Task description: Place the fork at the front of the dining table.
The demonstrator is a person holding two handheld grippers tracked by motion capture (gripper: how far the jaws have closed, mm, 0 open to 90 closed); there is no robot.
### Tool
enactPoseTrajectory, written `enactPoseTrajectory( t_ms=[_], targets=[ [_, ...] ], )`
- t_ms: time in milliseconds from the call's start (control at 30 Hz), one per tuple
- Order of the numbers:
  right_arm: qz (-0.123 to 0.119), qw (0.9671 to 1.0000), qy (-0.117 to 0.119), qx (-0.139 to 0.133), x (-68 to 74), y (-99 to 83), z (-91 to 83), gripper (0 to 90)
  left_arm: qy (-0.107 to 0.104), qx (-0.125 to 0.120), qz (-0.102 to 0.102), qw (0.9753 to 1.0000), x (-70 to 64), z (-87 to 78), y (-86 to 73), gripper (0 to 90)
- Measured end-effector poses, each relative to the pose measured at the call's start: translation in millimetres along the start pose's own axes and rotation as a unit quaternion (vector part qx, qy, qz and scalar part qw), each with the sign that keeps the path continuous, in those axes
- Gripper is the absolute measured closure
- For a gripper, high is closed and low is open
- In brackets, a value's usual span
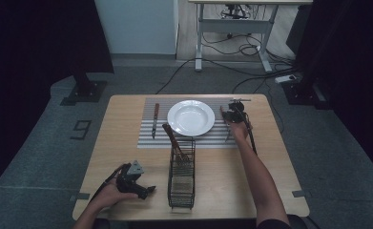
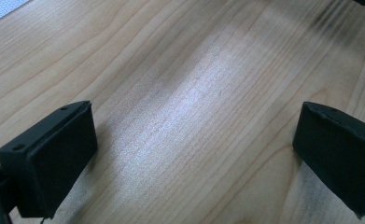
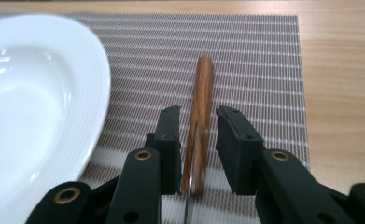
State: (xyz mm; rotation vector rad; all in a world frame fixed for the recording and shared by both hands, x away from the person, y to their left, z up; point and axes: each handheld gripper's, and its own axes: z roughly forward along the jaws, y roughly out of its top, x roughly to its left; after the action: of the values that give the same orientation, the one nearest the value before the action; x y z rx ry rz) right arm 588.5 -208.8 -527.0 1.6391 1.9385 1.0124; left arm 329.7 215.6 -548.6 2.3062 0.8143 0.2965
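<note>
the right gripper [image 3: 196, 149] sits over the right part of the striped placemat [image 3: 264, 70], just beside the white plate [image 3: 31, 93]. between its jaws lies a piece of cutlery with a wooden handle [image 3: 202, 93]; the handle points away from the camera and a sliver of metal shows at the near end. the jaws stand narrowly apart on either side of the handle, and it cannot be told whether they press on it or only flank it. in the high view the right gripper [image 1: 233, 114] is at the placemat's right edge, toward the far right corner of the table [image 1: 270, 157], with the person's right forearm [image 1: 258, 171] stretched across the table.

the left gripper [image 1: 135, 185] rests near the table's near left corner, held in the left hand [image 1: 108, 194]. its jaws are spread wide with nothing but bare wood grain between them [image 2: 194, 121].

the plate [image 1: 191, 117] lies in the middle of the placemat [image 1: 148, 140]. a knife [image 1: 155, 119] with a wooden handle lies on the placemat's left part. a black wire caddy [image 1: 181, 176] stands in the middle of the table toward the near edge, holding another wooden-handled utensil [image 1: 173, 140] that leans to the left.

on the grey floor left of the table a marking reads "9" [image 1: 81, 129]. no brand or label can be read on the things themselves.
</note>
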Motion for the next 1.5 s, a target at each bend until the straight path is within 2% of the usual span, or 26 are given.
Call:
enactPoseTrajectory(
  t_ms=[133, 367, 567, 800, 867, 933, 1033, 1267, 1500],
  targets=[
    [-0.023, 0.9997, 0.004, 0.008, -0.4, -6.0, -6.2, 74.1, 0.000, 0.000, 0.000, 1.0000, 0.0, 0.0, 0.0, 0.0],
    [-0.037, 0.9990, 0.002, 0.026, 1.7, -13.5, -1.7, 75.0, 0.000, 0.000, 0.000, 1.0000, 0.0, 0.0, 0.0, 0.0],
    [-0.046, 0.9986, -0.007, 0.023, 4.2, -15.3, 3.8, 76.0, 0.000, 0.000, 0.000, 1.0000, 0.0, 0.0, 0.0, 0.0],
    [-0.024, 0.9996, -0.005, 0.016, -2.3, -15.3, 4.3, 78.2, 0.000, 0.000, 0.000, 1.0000, 0.0, 0.0, 0.0, 0.0],
    [-0.019, 0.9997, -0.007, 0.016, -6.2, -15.4, 4.0, 73.5, 0.000, 0.000, 0.000, 1.0000, 0.0, 0.0, 0.0, 0.0],
    [-0.025, 0.9994, -0.014, 0.019, -7.7, -15.6, 3.8, 69.9, 0.000, 0.000, 0.000, 1.0000, 0.0, 0.0, 0.0, 0.0],
    [-0.031, 0.9990, -0.019, 0.026, -9.2, -16.1, 3.3, 69.7, 0.000, 0.000, 0.000, 1.0000, 0.0, 0.0, 0.0, 0.0],
    [-0.059, 0.9969, -0.037, 0.035, -5.4, -15.6, 2.7, 75.1, 0.000, 0.000, 0.000, 1.0000, 0.0, 0.2, 0.2, 0.0],
    [-0.055, 0.9974, -0.039, 0.027, -5.1, -12.8, 8.4, 76.6, 0.000, 0.000, 0.000, 1.0000, 0.0, 0.2, 0.2, 0.0]
  ],
)
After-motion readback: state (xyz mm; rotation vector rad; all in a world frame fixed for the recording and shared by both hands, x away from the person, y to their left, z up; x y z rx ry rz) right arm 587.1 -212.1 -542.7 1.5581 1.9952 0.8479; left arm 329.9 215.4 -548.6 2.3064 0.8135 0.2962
